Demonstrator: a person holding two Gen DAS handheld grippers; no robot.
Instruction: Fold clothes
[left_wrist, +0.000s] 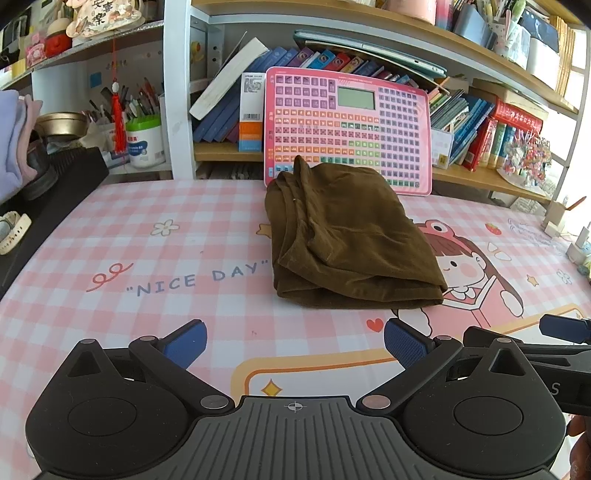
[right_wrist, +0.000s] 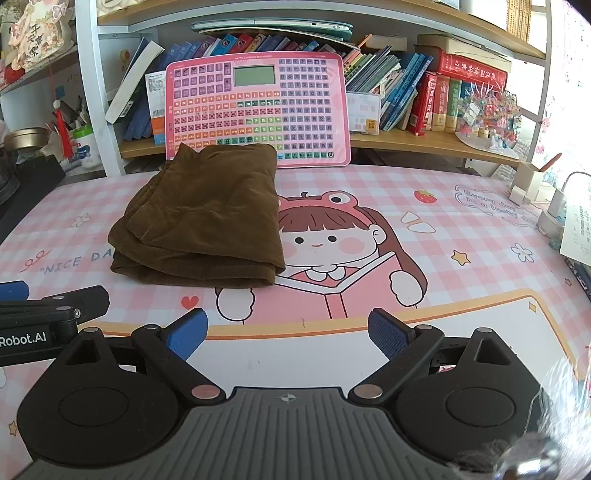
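left hand-held gripper (left_wrist: 295, 345) spread | right hand-held gripper (right_wrist: 288, 334) spread | strawberry print (right_wrist: 425, 196) clearer right view | garment (left_wrist: 347, 236) folded

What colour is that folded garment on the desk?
Olive-brown folded garment; clearest in the right wrist view.

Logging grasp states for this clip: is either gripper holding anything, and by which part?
Nothing is held. Left gripper and right gripper are open, short of the folded brown garment.
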